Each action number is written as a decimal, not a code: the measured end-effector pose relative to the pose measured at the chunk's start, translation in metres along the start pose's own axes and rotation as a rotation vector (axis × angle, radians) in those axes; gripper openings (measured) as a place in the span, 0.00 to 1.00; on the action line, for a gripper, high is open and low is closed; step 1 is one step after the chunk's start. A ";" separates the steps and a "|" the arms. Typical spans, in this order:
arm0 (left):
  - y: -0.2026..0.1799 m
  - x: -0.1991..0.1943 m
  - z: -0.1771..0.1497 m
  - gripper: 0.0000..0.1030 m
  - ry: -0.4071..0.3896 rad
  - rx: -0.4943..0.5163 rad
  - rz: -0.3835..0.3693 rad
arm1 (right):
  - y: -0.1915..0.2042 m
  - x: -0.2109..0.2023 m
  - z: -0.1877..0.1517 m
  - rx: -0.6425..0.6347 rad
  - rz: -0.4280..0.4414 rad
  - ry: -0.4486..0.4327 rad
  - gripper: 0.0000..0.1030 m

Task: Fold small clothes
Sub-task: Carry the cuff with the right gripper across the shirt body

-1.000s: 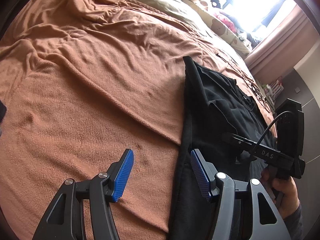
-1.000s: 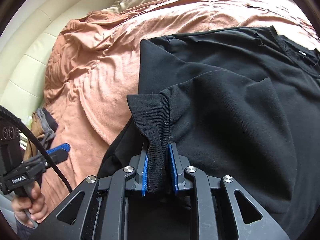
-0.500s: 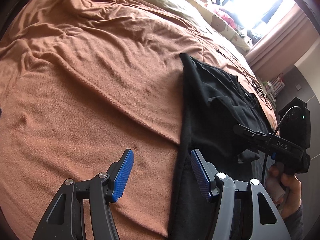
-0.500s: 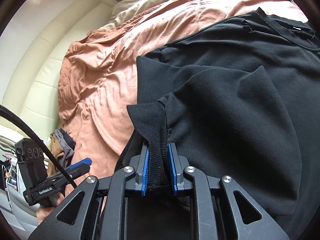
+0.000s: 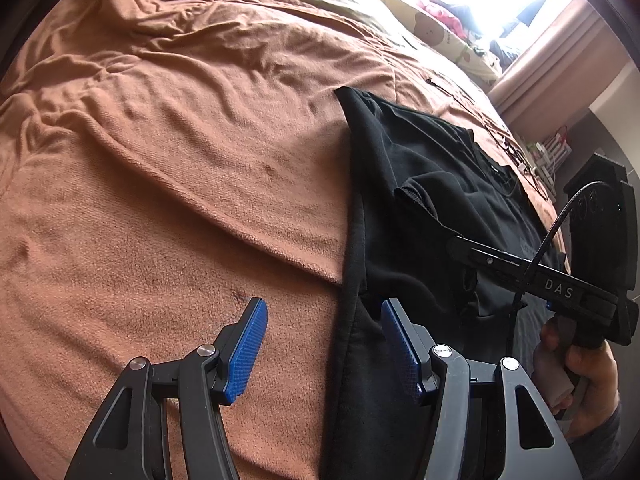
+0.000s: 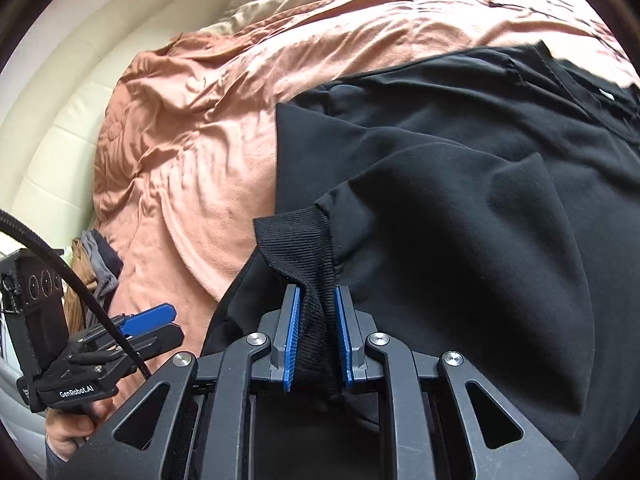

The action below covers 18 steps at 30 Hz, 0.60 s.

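Observation:
A black sweatshirt (image 6: pixel 460 184) lies spread on a rust-orange blanket (image 5: pixel 168 168). My right gripper (image 6: pixel 317 336) is shut on its ribbed sleeve cuff (image 6: pixel 298 240), and the sleeve is lifted and folded over the sweatshirt's body. In the left wrist view the right gripper (image 5: pixel 560 288) hovers over the sweatshirt (image 5: pixel 424 168), held by a hand (image 5: pixel 584 372). My left gripper (image 5: pixel 322 344) stands open low over the garment's left edge, one blue pad above the blanket and the other above black cloth. The left gripper (image 6: pixel 152 320) also shows at lower left in the right wrist view.
Pale pillows and soft toys (image 5: pixel 432 20) line the far side under a bright window with a pink curtain (image 5: pixel 552 56). A cream padded headboard (image 6: pixel 60 120) curves behind. A small heap of clothes (image 6: pixel 92 264) sits beside the blanket's edge. A thin dark cord (image 5: pixel 516 148) lies on the blanket.
The right gripper has carried the held cuff a little further across the sweatshirt's body. The left gripper has stayed open over the garment's edge.

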<state>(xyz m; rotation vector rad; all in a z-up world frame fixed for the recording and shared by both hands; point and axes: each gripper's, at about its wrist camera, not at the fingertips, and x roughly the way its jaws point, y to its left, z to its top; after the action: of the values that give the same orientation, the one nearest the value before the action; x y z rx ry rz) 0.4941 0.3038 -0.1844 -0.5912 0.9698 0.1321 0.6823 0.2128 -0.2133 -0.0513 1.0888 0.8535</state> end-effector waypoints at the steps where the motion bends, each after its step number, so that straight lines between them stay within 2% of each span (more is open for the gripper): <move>1: 0.000 0.001 0.000 0.60 0.001 -0.001 0.001 | 0.004 0.002 0.001 -0.018 -0.018 0.006 0.14; 5: -0.001 0.004 0.000 0.60 0.004 0.002 0.003 | 0.019 0.010 0.002 -0.070 -0.089 0.032 0.13; 7: -0.003 0.005 0.000 0.60 0.006 0.010 0.007 | 0.023 0.005 0.003 -0.079 -0.109 0.017 0.04; 14: -0.012 0.018 0.001 0.60 0.030 0.044 0.029 | 0.008 -0.040 0.000 -0.061 -0.146 -0.056 0.03; 18: -0.022 0.029 0.001 0.57 0.043 0.084 0.085 | -0.011 -0.077 -0.009 -0.030 -0.168 -0.100 0.03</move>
<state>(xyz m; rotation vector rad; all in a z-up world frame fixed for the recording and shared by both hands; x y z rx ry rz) 0.5194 0.2815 -0.1989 -0.4769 1.0375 0.1544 0.6683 0.1568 -0.1605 -0.1225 0.9641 0.7134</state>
